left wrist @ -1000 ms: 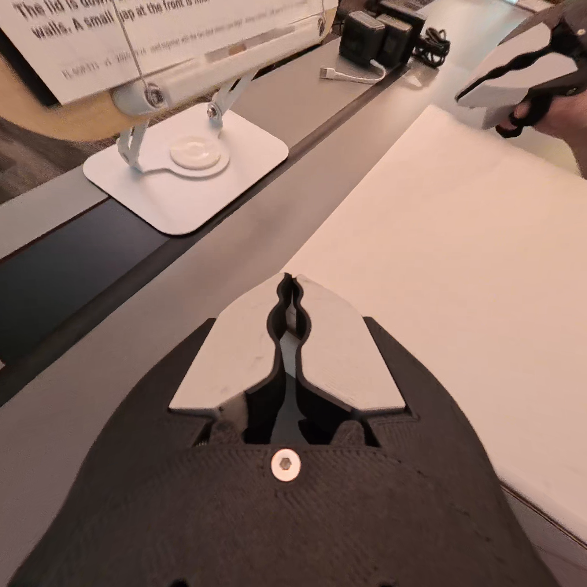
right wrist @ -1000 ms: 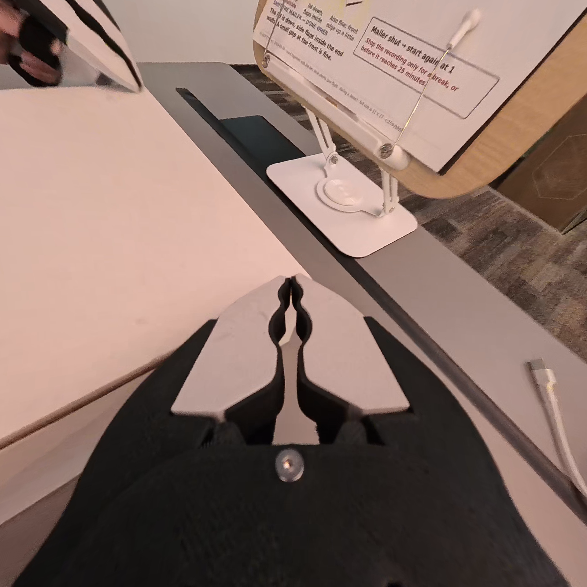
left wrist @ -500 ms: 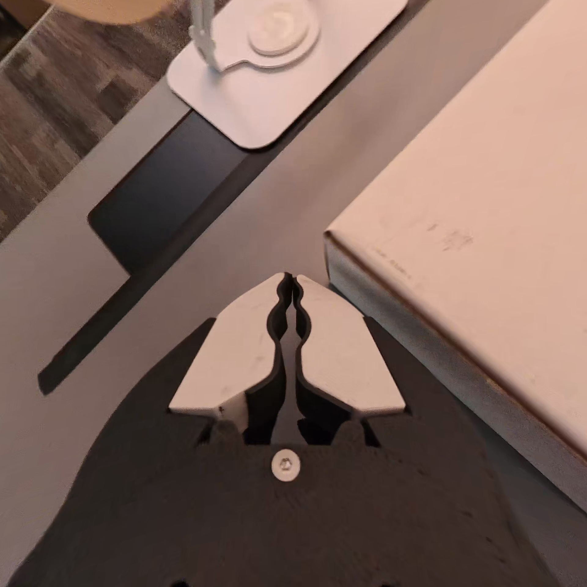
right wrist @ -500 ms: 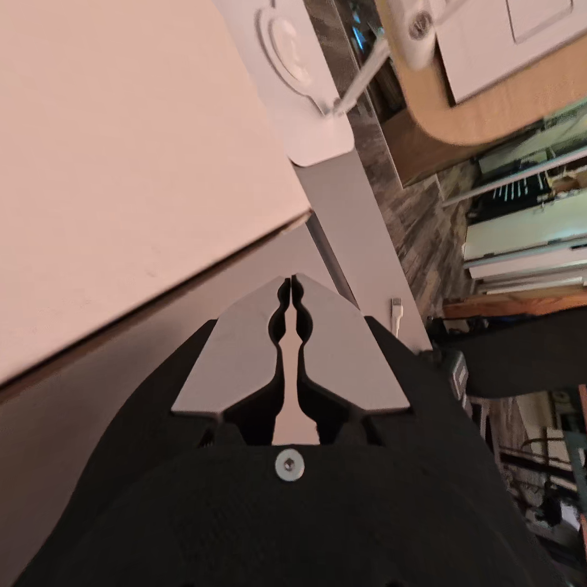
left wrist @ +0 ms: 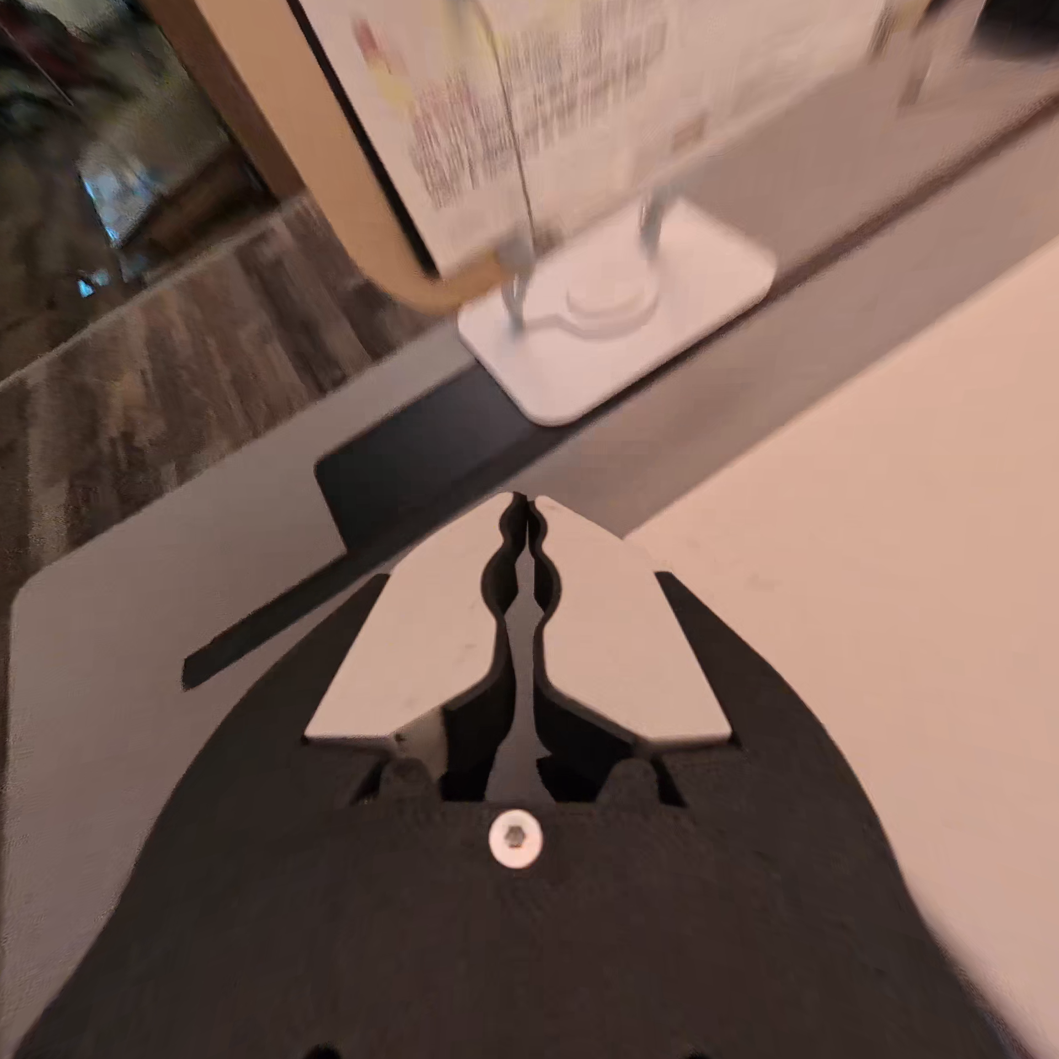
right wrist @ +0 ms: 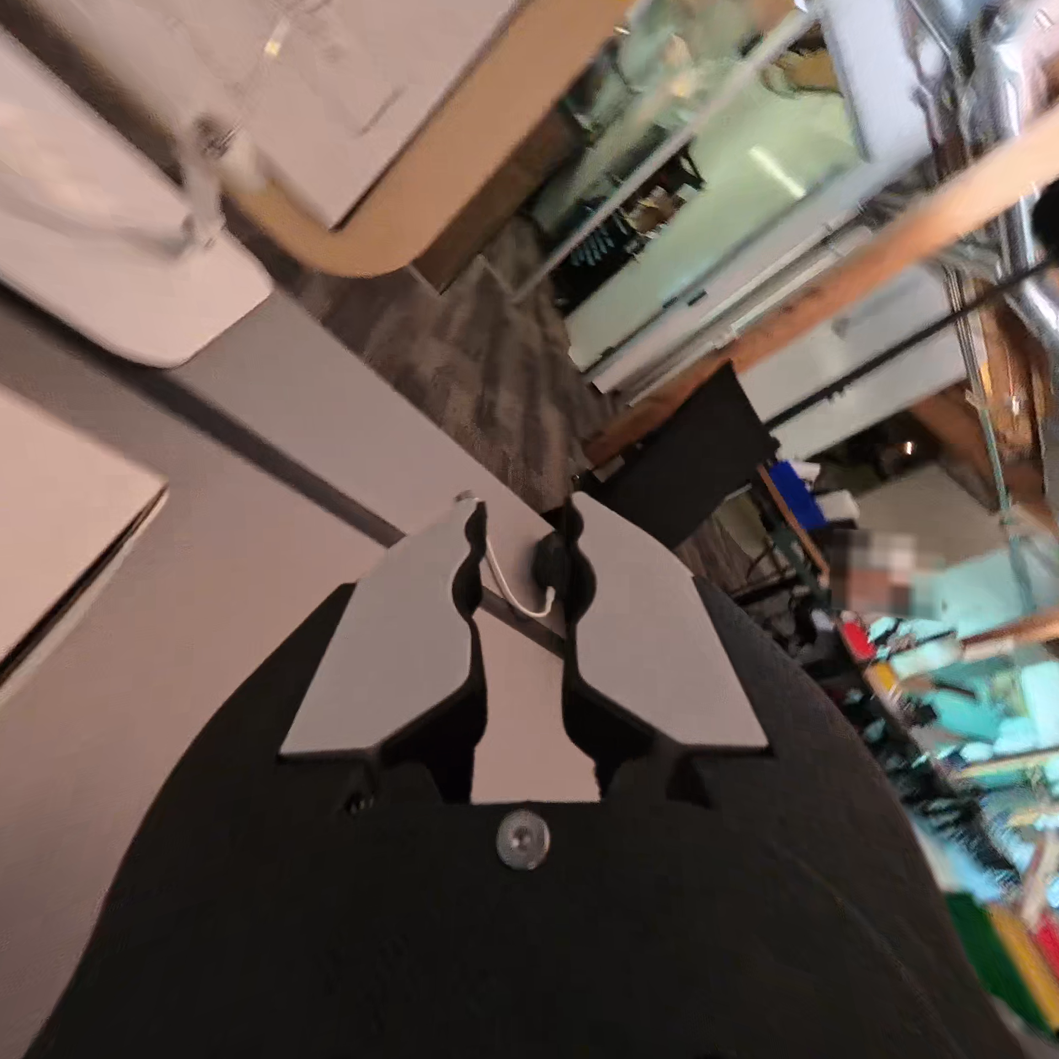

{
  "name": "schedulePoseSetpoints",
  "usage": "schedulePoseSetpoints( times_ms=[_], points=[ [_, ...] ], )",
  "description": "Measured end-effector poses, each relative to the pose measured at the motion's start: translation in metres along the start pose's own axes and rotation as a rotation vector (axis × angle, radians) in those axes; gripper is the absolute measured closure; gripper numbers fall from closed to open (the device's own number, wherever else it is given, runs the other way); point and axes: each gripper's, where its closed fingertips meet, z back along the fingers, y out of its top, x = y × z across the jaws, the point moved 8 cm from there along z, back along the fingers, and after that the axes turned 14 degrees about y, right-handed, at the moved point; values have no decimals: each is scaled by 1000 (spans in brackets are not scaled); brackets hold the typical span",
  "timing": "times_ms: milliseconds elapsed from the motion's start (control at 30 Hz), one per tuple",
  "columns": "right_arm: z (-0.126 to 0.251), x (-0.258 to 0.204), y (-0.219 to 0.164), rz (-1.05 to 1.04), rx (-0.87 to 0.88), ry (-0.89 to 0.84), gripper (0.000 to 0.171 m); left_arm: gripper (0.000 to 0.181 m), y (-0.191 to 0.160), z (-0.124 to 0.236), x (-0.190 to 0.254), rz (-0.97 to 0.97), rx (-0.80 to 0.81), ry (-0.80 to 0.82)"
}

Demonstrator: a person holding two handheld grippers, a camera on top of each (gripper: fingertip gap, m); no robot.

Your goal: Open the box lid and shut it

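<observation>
The flat white box (left wrist: 859,544) lies closed on the grey table, filling the right side of the left wrist view. My left gripper (left wrist: 527,504) is shut and empty, tips just left of the box's near corner. In the right wrist view the box (right wrist: 57,516) shows only as a corner at the left edge. My right gripper (right wrist: 524,507) is open and empty, off the box's right side and pointing out over the table's far edge.
A white stand (left wrist: 619,326) holding a printed sheet on a wooden board sits beyond the box; it also shows in the right wrist view (right wrist: 114,275). A white cable (right wrist: 516,596) lies near the table edge. A dark slot (left wrist: 401,487) runs along the table.
My right gripper has opened and swung right, away from the box toward the room. My left gripper stayed shut and tilted up, bringing the stand into view.
</observation>
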Motion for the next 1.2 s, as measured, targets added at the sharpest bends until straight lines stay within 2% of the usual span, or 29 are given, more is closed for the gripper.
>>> schedulePoseSetpoints(
  times_ms=[33,100,200,300,433,567,667,900,1100,1200],
  points=[
    [9,8,5,-69,17,-29,139,181,14,12,4,55,69,-8],
    [25,21,13,-167,54,-81,125,160,38,33,18,104,188,12],
    [47,33,25,-239,112,-139,121,138,61,59,46,22,263,149],
    [67,37,38,-283,197,-201,122,114,71,75,70,-85,298,347],
    [85,33,54,-275,276,-223,110,94,76,84,95,-131,314,413],
    [94,27,62,-257,310,-230,99,87,75,82,99,-136,305,478],
    [95,23,66,-259,333,-203,96,87,72,77,96,-165,273,537],
    [90,10,69,-145,341,-129,93,87,70,76,91,-165,240,548],
    [91,-2,76,-56,348,-110,92,91,72,81,81,-135,240,537],
    [92,-13,82,11,368,-49,97,91,71,82,68,-68,225,425]
  ],
)
